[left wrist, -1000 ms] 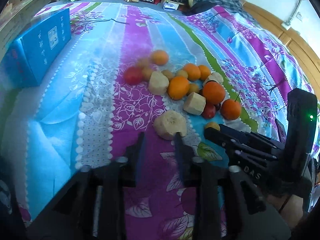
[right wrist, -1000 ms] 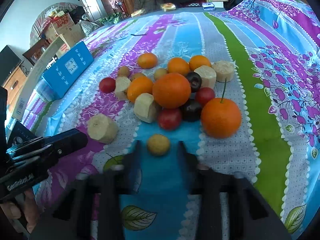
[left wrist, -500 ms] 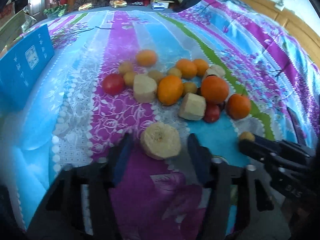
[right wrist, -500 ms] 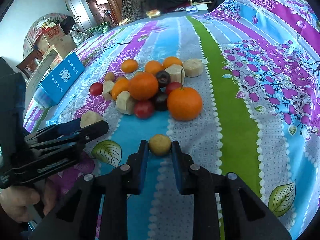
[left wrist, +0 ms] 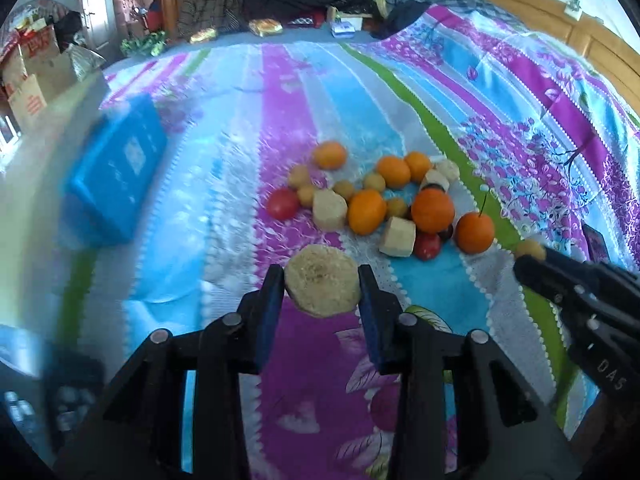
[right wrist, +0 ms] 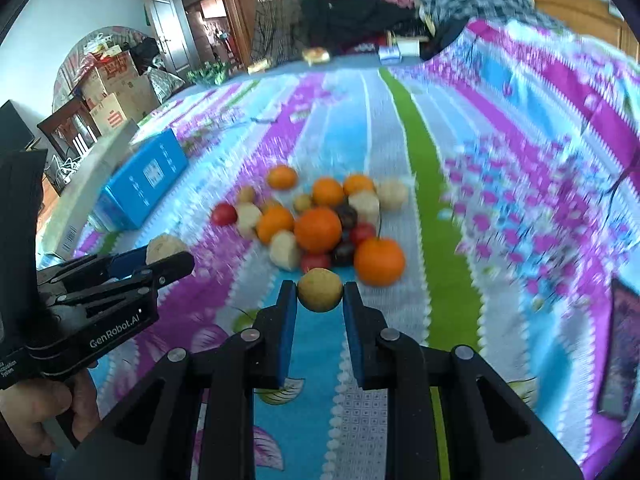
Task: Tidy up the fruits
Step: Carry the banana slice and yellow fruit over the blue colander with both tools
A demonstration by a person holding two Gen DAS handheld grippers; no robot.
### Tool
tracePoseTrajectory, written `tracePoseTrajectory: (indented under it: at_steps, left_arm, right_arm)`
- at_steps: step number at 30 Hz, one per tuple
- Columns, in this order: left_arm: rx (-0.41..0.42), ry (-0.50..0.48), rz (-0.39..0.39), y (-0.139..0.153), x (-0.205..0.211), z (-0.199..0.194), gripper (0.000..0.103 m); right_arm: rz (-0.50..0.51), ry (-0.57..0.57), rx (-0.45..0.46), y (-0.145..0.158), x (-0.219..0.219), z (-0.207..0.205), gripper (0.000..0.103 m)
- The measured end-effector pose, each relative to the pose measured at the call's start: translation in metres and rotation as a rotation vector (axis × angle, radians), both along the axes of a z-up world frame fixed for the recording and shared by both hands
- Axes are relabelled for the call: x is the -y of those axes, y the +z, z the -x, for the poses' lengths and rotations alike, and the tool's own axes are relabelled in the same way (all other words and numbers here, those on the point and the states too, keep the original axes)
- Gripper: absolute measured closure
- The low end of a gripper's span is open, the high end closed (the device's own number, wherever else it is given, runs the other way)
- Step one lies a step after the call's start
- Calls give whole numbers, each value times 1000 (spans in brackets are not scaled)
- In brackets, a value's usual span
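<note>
Left wrist: left gripper (left wrist: 322,292) fingers closing on pale slice (left wrist: 322,286); right gripper (right wrist: 320,294) clamps small yellow fruit (right wrist: 320,290); fruit pile (left wrist: 376,200) dead ahead, nearer right.

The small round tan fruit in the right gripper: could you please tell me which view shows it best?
The right wrist view: the small round tan fruit sits centred and whole between the right gripper pads. In the left wrist view it appears only as a small blob at that gripper's tip near the right edge.
</note>
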State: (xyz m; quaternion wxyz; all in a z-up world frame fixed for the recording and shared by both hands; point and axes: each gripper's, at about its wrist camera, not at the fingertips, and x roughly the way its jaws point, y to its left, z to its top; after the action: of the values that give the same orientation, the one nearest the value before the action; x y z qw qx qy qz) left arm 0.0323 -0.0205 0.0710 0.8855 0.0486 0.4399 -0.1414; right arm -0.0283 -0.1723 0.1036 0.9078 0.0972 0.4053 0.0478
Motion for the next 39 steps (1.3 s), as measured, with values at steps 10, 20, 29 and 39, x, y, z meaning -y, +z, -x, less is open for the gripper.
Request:
tracePoseTrajectory:
  at_steps: [10,20,29,39]
  left_arm:
    - [50,14,15,40,-13,11,66]
    - [70,48,49,77,-42,29,66]
    - [124,222,58,136,-138,57,66]
    - [177,449,71,173,-253,86,66]
  right_arm:
    - [32,2,49,44,-13,16,76]
    - [31,33,75,77,-36,22,76]
    - [10,127,144,141,-98,16,76]
    - [-11,275,196,188,-199,13,76]
